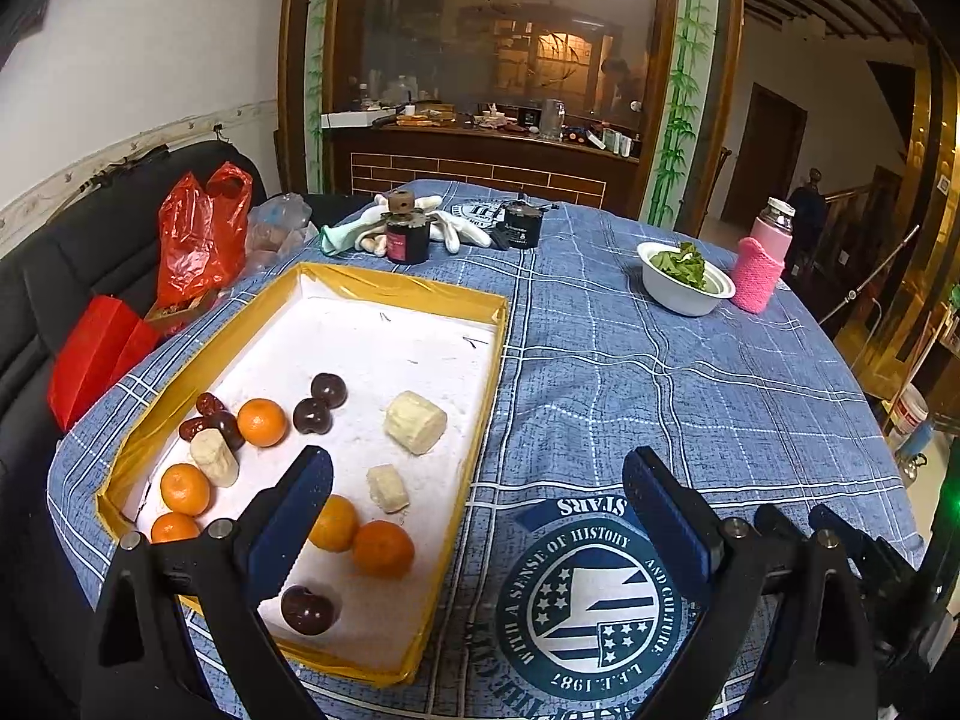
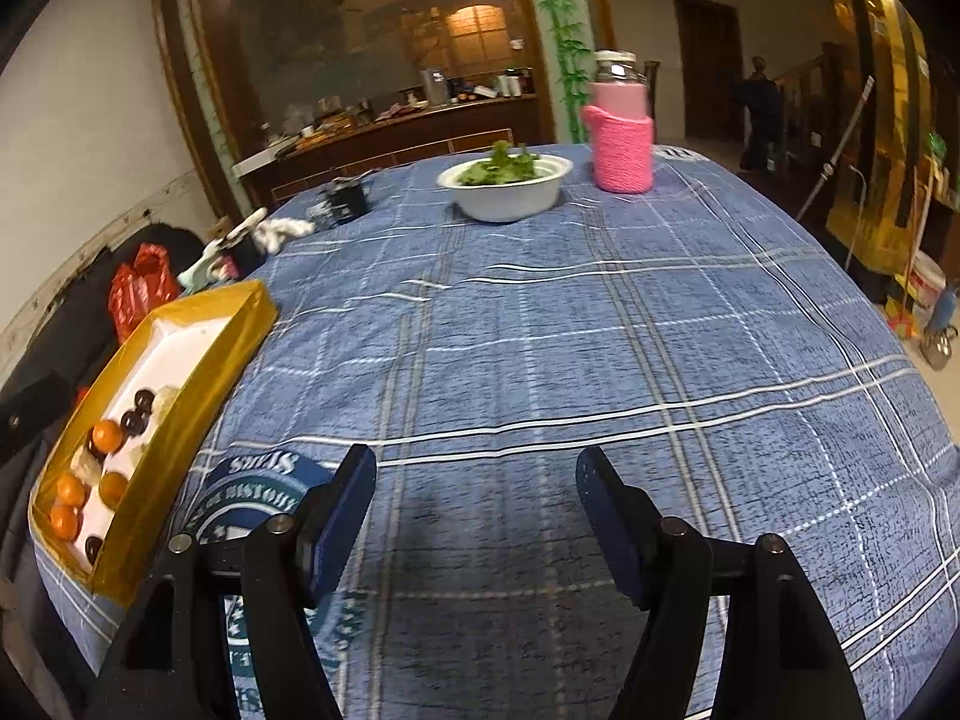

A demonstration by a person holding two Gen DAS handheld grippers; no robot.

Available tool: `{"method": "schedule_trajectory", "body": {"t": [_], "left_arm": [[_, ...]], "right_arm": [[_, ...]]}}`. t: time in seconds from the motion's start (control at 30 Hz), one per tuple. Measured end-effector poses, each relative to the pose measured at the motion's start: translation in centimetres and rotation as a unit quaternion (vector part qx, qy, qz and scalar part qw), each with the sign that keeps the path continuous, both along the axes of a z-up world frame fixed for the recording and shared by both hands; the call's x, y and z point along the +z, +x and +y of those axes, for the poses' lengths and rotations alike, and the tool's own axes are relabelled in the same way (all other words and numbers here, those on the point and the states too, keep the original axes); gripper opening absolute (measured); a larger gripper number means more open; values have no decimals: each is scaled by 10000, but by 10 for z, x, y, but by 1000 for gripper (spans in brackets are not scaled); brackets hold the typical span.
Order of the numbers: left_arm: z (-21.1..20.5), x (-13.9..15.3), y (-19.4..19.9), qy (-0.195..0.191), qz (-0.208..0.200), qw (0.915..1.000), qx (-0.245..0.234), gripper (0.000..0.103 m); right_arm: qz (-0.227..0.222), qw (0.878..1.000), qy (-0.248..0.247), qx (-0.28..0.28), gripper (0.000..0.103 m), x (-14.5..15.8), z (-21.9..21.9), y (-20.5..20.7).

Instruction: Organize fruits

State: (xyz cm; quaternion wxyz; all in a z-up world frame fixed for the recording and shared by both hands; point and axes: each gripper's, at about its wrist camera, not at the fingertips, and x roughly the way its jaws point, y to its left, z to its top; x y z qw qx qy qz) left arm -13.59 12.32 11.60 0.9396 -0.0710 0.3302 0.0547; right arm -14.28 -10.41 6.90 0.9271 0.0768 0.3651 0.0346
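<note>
A shallow yellow-rimmed tray [image 1: 486,384] with a white floor lies on the left of the table. In it lie several tangerines [image 1: 261,422], dark round fruits [image 1: 328,390], red dates [image 1: 210,405] and pale banana pieces [image 1: 415,422]. My left gripper [image 1: 477,480] is open and empty, above the tray's right rim near its front. The tray also shows in the right wrist view [image 2: 198,384], far left. My right gripper [image 2: 476,471] is open and empty over bare tablecloth, well right of the tray.
A white bowl of greens [image 1: 684,279] and a pink-sleeved bottle [image 1: 762,267] stand at the far right of the blue plaid tablecloth [image 1: 690,396]. Dark jars [image 1: 408,237], white gloves [image 1: 456,228] lie behind the tray. Red bags [image 1: 201,234] sit on a black chair at left.
</note>
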Motion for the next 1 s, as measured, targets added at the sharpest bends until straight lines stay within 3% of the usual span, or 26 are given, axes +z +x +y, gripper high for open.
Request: {"method": "schedule_trajectory", "body": {"t": [0.43,0.73,1.0], "left_arm": [[8,-3,-2,-4,48,10000,53,97],[5,13,-15,177,-499,9980,341,97],[14,16,-15,237,-536,9963,625,99]], "right_arm": [[-44,9965,-445,709,79,-1,52,-14],[-84,9963,-373,765,80,1,49,-17],[-117,9920,-455,1168,80,1,68,-20]]}}
